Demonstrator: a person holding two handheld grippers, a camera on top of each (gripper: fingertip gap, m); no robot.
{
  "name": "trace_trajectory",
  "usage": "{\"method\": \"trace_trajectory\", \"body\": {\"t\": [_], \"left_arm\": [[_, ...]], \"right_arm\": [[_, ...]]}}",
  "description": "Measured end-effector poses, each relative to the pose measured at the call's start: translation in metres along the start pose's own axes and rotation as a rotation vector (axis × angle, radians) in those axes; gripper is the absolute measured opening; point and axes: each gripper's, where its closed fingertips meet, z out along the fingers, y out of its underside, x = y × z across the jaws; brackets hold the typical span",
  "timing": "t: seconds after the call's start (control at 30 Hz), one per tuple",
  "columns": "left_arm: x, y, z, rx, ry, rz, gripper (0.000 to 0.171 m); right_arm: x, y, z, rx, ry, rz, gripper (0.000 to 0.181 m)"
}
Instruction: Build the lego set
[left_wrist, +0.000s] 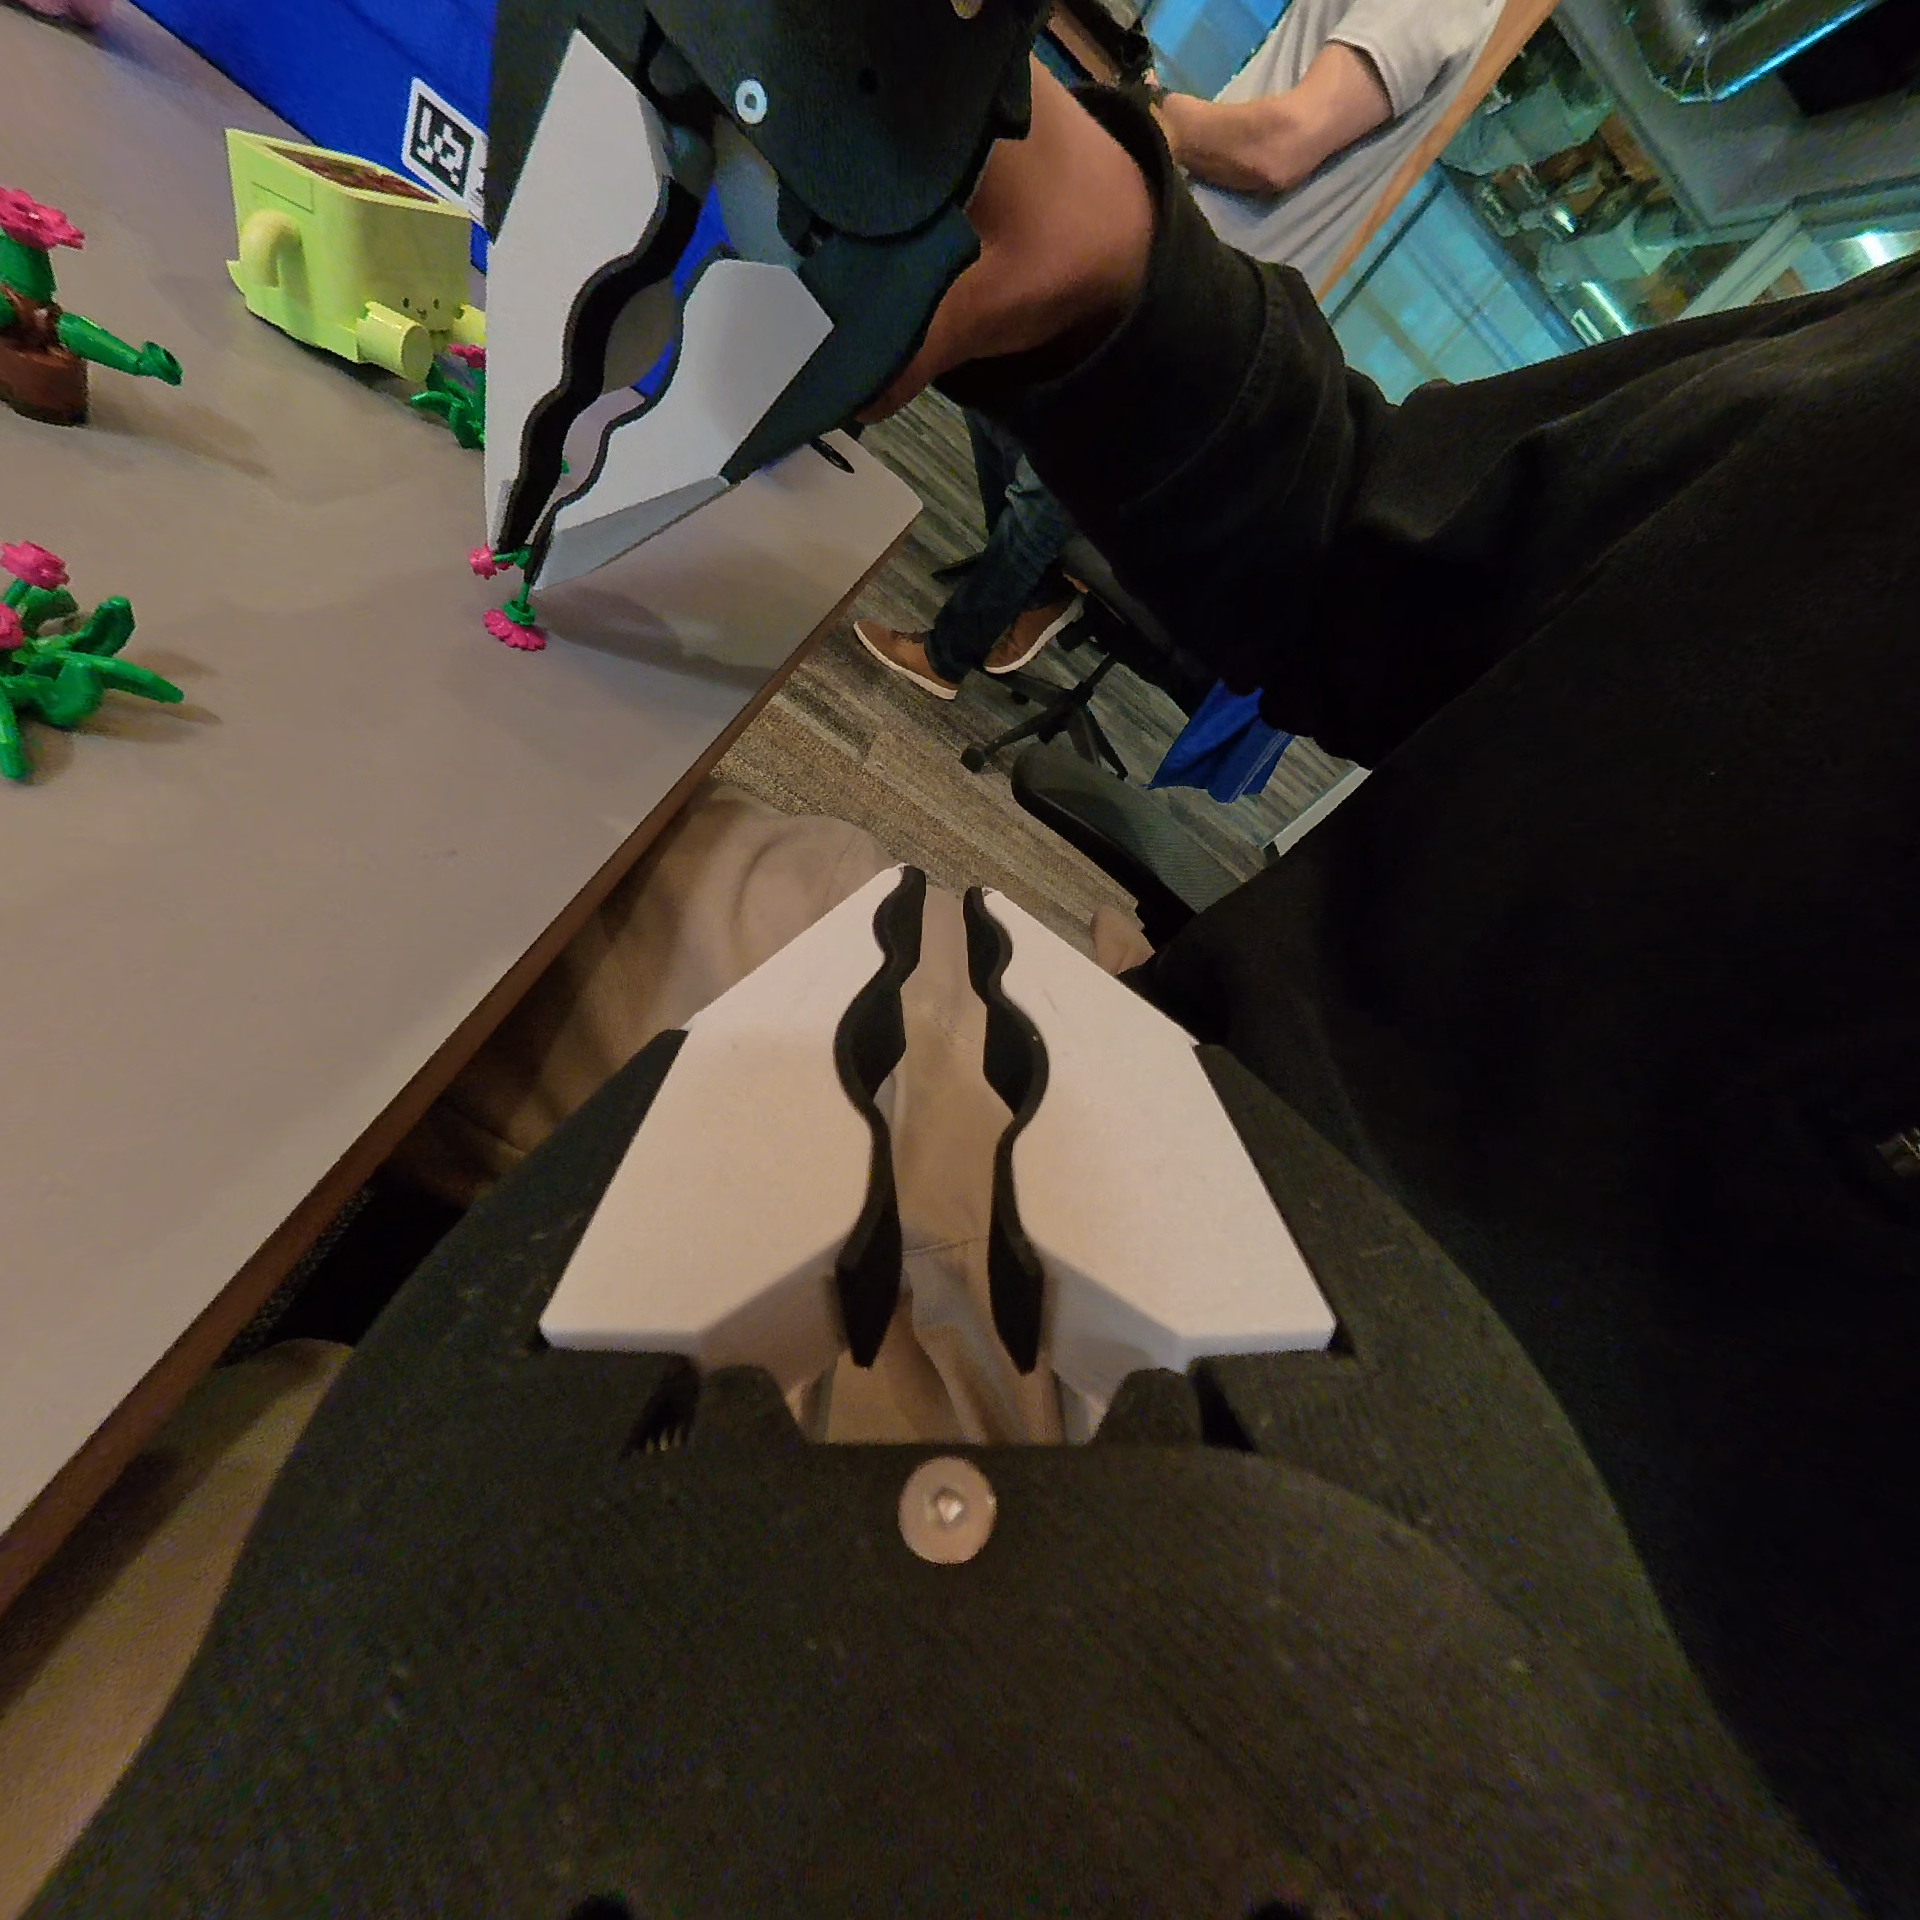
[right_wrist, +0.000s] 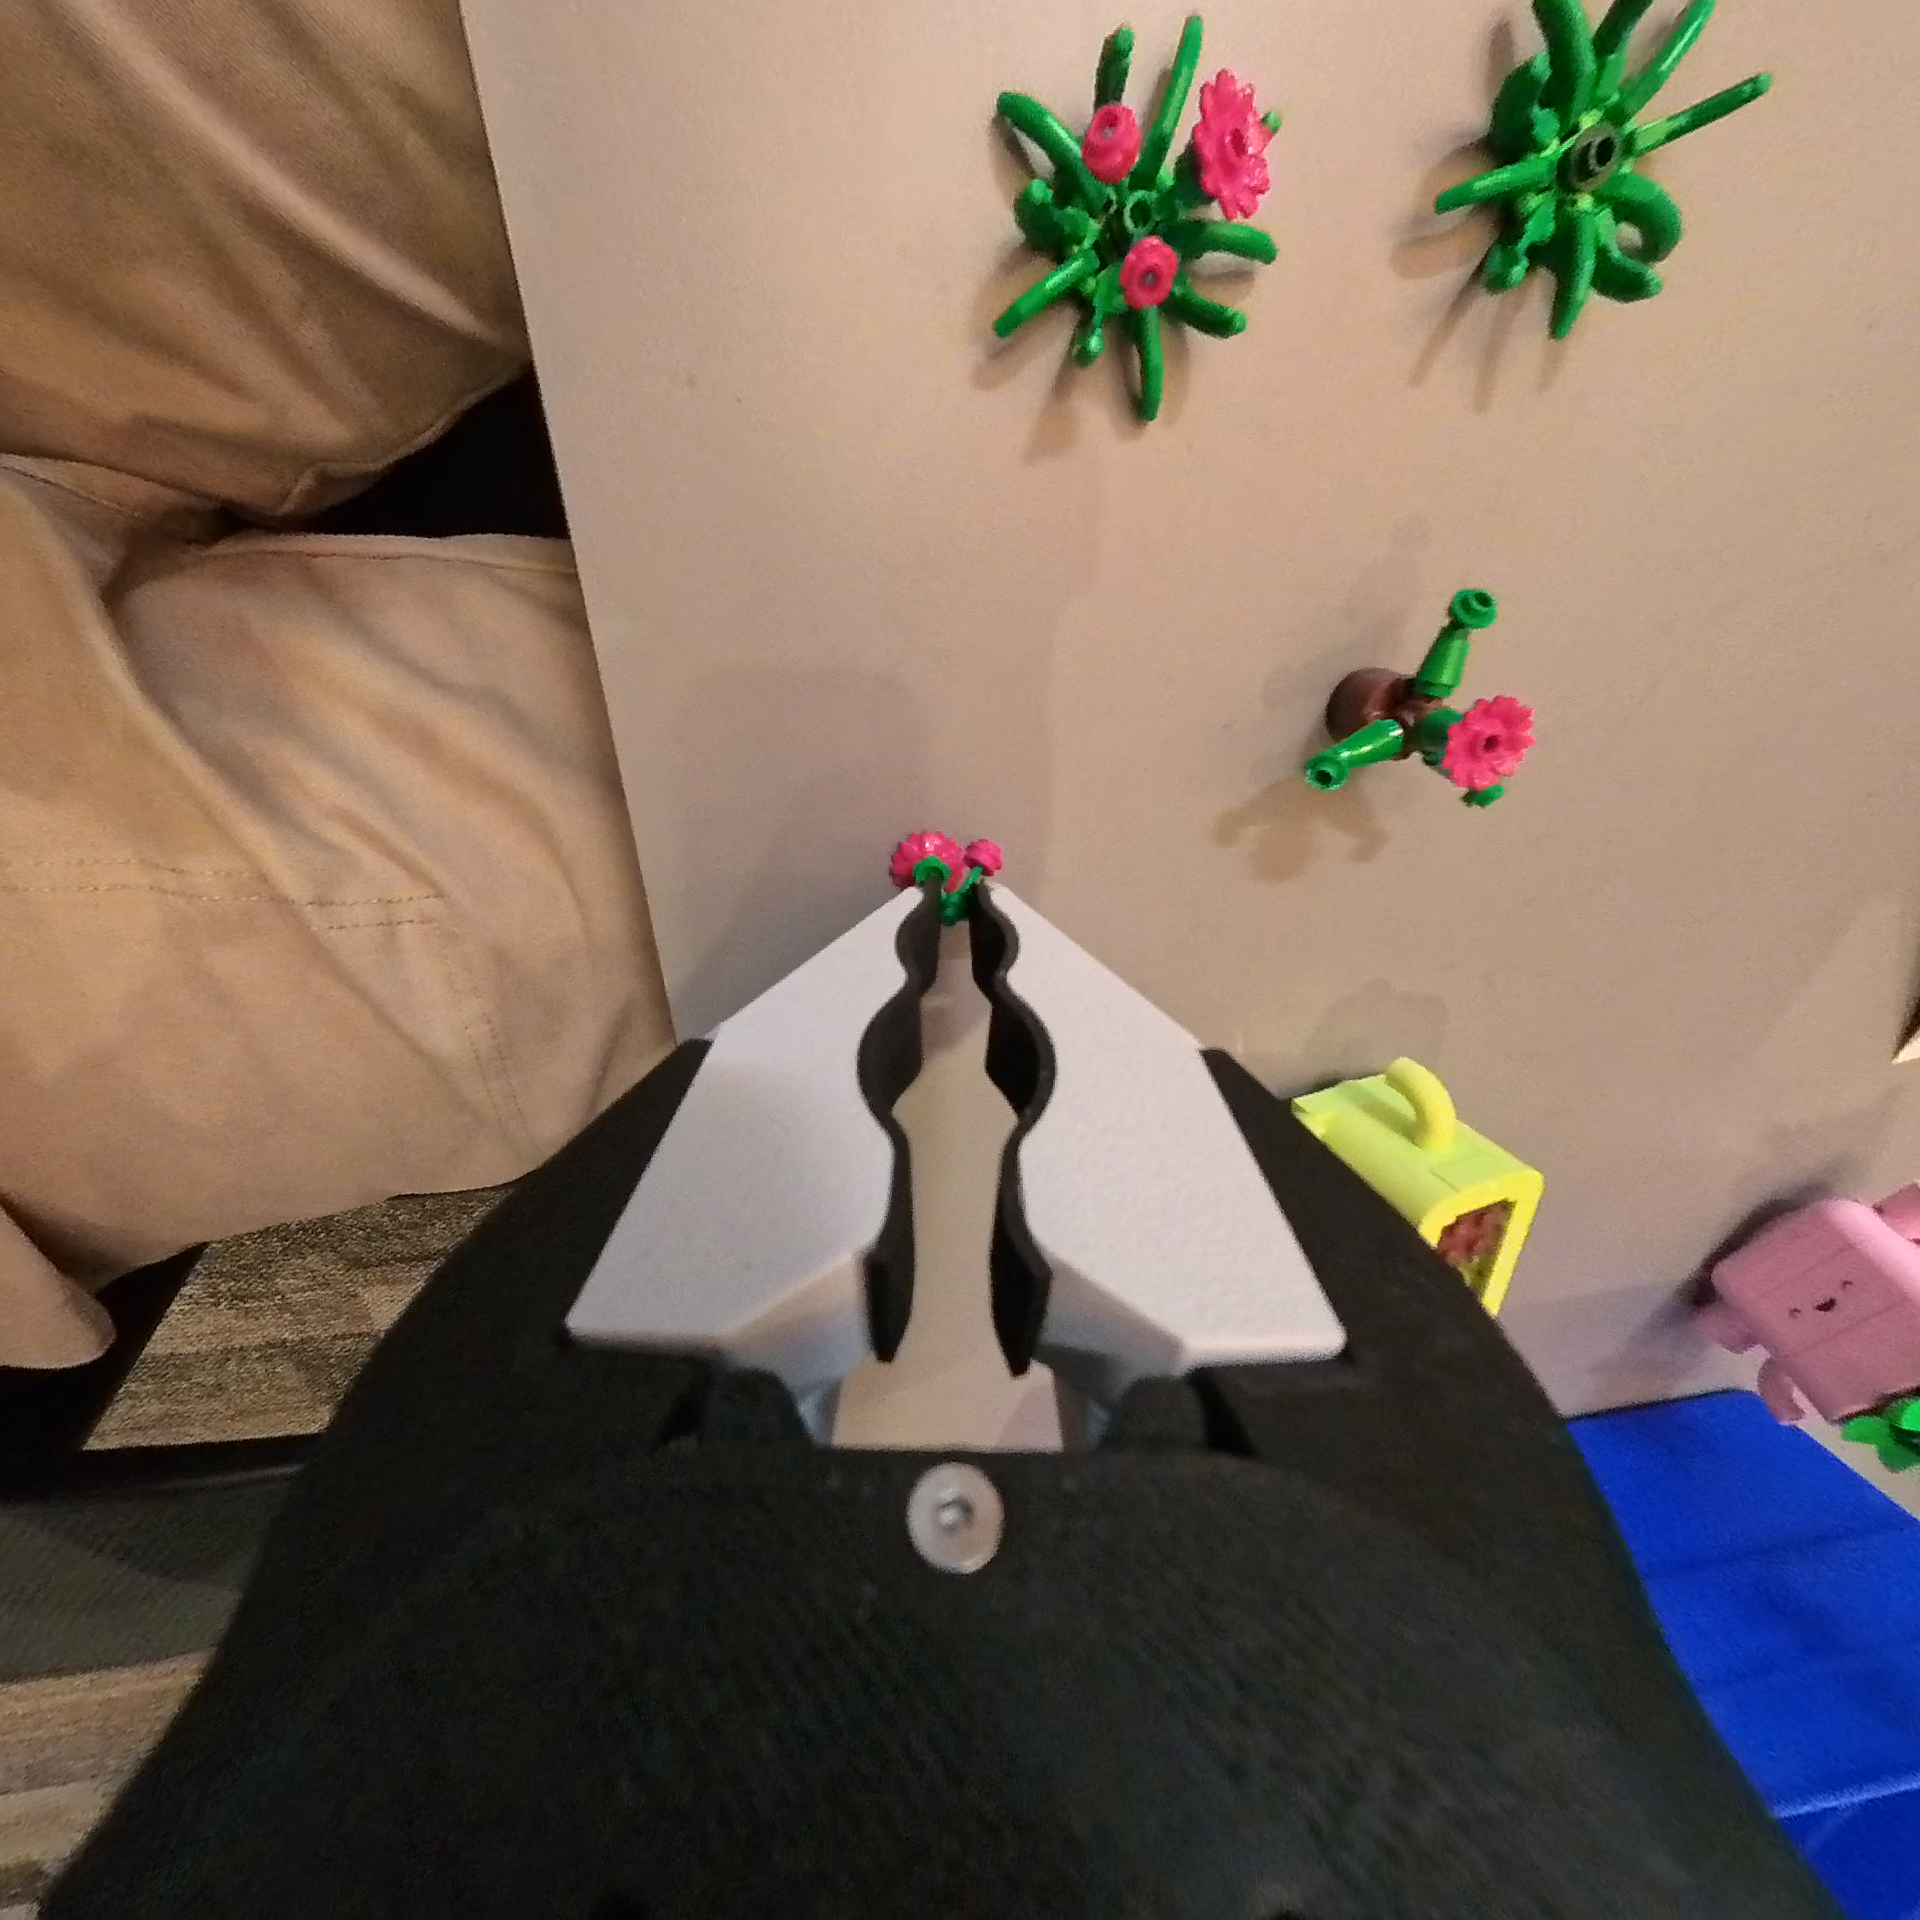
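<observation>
Grey table (right_wrist: 831, 520) carries the lego parts, with carpet and office chairs beyond its edge. Your right gripper (right_wrist: 948, 902) is clamped at the tips on a small flower sprig (right_wrist: 943, 864), thin green stem with two pink blooms, close to the table's near edge; in the left wrist view one bloom touches or nearly touches the surface. Your left gripper (left_wrist: 943, 894) hangs off the table over your lap, jaws slightly parted and gripping nothing. Judged step: fitting flowers to a plant. Next, carry the sprig to a stem socket, probably the flowered plant (right_wrist: 1138, 208) or the bare green plant (right_wrist: 1590, 166) further in, and steady that plant with your left. Yellow-green pot (right_wrist: 1423, 1174) stands apart.
</observation>
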Motion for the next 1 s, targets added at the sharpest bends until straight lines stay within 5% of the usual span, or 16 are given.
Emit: {"method": "trace_trajectory", "body": {"t": [1.0], "left_arm": [[-0.0006,0.0006,0.0003,-0.002,-0.005,-0.003,0.005]], "right_arm": [[-0.0002,0.0002,0.0024,-0.054,0.016,-0.05,0.003]]}}
